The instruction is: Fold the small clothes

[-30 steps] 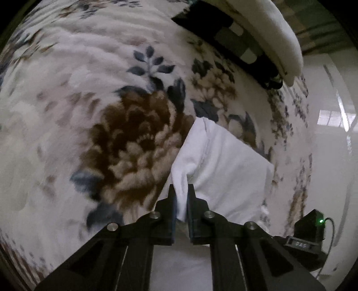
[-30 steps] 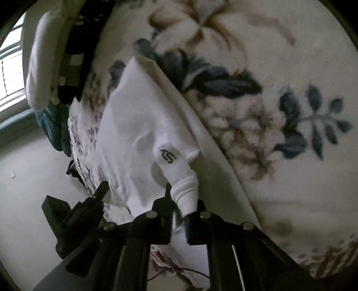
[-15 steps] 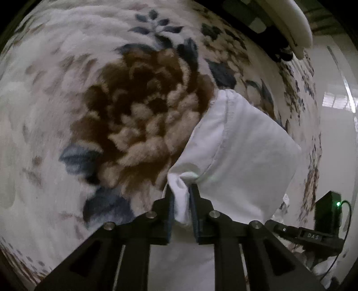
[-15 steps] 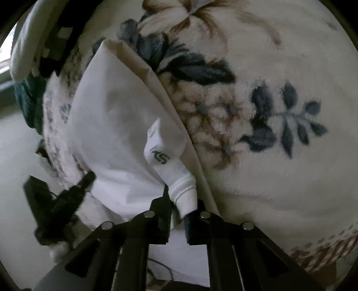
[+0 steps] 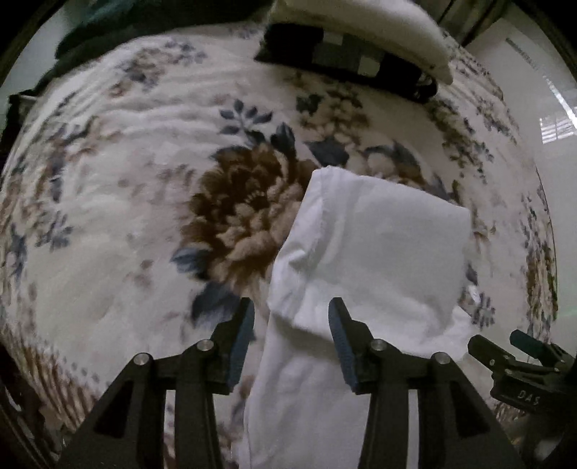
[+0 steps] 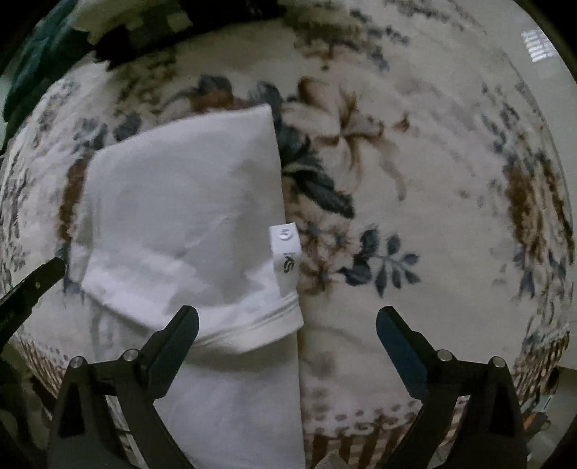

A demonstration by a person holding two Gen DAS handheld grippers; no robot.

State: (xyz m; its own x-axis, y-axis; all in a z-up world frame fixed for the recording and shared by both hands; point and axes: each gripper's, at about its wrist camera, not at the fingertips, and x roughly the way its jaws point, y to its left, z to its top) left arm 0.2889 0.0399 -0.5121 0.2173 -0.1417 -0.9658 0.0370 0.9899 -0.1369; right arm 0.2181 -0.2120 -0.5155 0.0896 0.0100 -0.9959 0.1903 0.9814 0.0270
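Observation:
A white garment (image 5: 378, 259) lies folded on the floral fleece blanket (image 5: 108, 202). Its upper half is laid over the lower part. My left gripper (image 5: 290, 317) is open above the fold's left corner and holds nothing. In the right wrist view the same garment (image 6: 187, 216) shows a ribbed cuff and a small logo tab (image 6: 286, 252) at its right edge. My right gripper (image 6: 286, 324) is wide open over that cuff corner and is empty. The right gripper also shows in the left wrist view (image 5: 523, 368) at the lower right.
A dark checked cloth (image 5: 342, 57) and a white pillow (image 5: 364, 21) lie at the far end of the blanket. Dark green fabric (image 6: 32, 61) sits at the far left. The blanket's patterned front border (image 6: 360, 425) runs just ahead of the right gripper.
Both grippers opened and let go of the garment's corners. The carried half now lies flat on the lower part. Both grippers have pulled back and up.

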